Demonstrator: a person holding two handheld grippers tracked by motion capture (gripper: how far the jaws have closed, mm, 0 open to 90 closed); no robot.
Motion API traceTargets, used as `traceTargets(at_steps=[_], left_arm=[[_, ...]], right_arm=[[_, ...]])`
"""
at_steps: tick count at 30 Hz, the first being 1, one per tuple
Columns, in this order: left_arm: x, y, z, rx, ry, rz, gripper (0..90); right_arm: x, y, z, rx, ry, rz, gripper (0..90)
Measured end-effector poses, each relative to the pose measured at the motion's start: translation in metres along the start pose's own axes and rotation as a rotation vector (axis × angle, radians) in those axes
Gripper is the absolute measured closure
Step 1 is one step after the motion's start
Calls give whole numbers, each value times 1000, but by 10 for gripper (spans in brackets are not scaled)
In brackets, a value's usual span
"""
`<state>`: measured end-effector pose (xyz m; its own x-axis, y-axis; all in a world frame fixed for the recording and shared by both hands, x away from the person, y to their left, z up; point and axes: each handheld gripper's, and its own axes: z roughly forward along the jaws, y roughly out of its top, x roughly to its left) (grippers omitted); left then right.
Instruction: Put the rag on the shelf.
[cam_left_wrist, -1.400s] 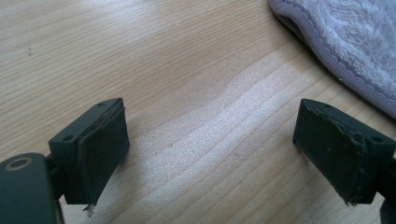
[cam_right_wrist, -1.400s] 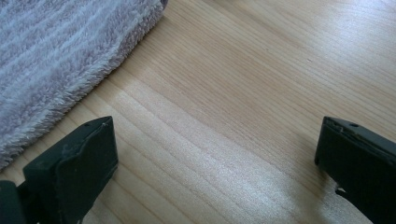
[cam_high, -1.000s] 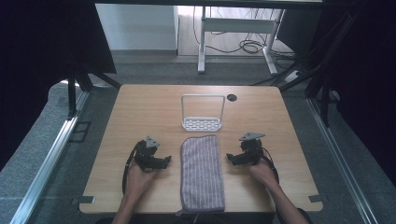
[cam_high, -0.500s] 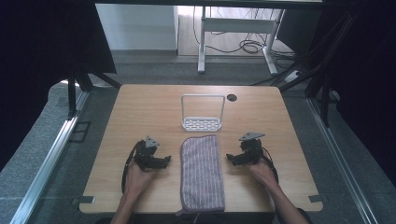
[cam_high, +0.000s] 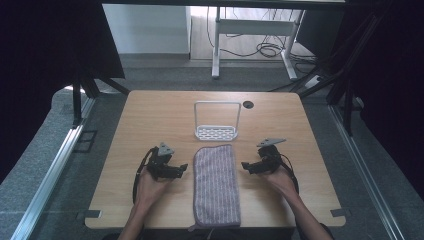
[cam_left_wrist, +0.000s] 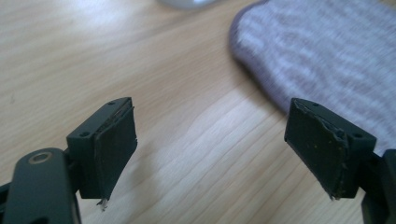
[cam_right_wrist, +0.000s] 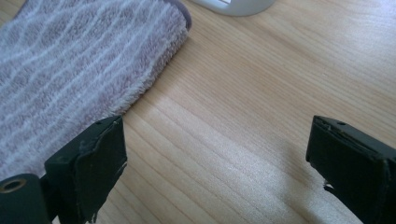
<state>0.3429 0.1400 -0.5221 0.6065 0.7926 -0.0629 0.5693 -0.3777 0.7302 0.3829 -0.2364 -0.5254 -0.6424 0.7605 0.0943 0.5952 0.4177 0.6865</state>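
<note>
Change: nothing we can see has moved since earlier.
Left gripper (cam_high: 181, 169): jaws wide apart, empty, beside the towel (cam_high: 216, 184).
Right gripper (cam_high: 248, 165): likewise, mirrored, so we judge both ready for the towel's edges.
Rack (cam_high: 216, 121): upper centre, just beyond.

Pale wooden table (cam_high: 150, 120) on grey carpet (cam_high: 45, 165), black curtains (cam_high: 50, 45) on both sides. Beyond, white desk legs (cam_high: 216, 45), tangled cables (cam_high: 265, 49), possibly daylight on the floor.
</note>
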Motion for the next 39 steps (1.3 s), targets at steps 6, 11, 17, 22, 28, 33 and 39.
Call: traceTargets(at_steps=[6, 11, 17, 22, 28, 33, 39], left_arm=[[-12, 21, 6, -13, -36, 51, 187], [-16, 33, 19, -1, -43, 89, 226], [-13, 42, 42, 33, -59, 105, 303], [-8, 45, 57, 59, -66, 92, 341], [-5, 43, 67, 73, -68, 82, 375], [-5, 42, 69, 69, -93, 72, 424], [-12, 43, 67, 84, -135, 36, 692]], right_arm=[[5, 14, -3, -10, 39, -8, 188], [13, 27, 3, -11, 77, -29, 302], [22, 39, 21, 12, 80, -40, 388], [22, 44, 33, 1, 60, -35, 443], [23, 47, 46, 24, 62, -22, 494], [23, 46, 53, 43, 44, -24, 571], [30, 45, 53, 43, 73, -74, 815]])
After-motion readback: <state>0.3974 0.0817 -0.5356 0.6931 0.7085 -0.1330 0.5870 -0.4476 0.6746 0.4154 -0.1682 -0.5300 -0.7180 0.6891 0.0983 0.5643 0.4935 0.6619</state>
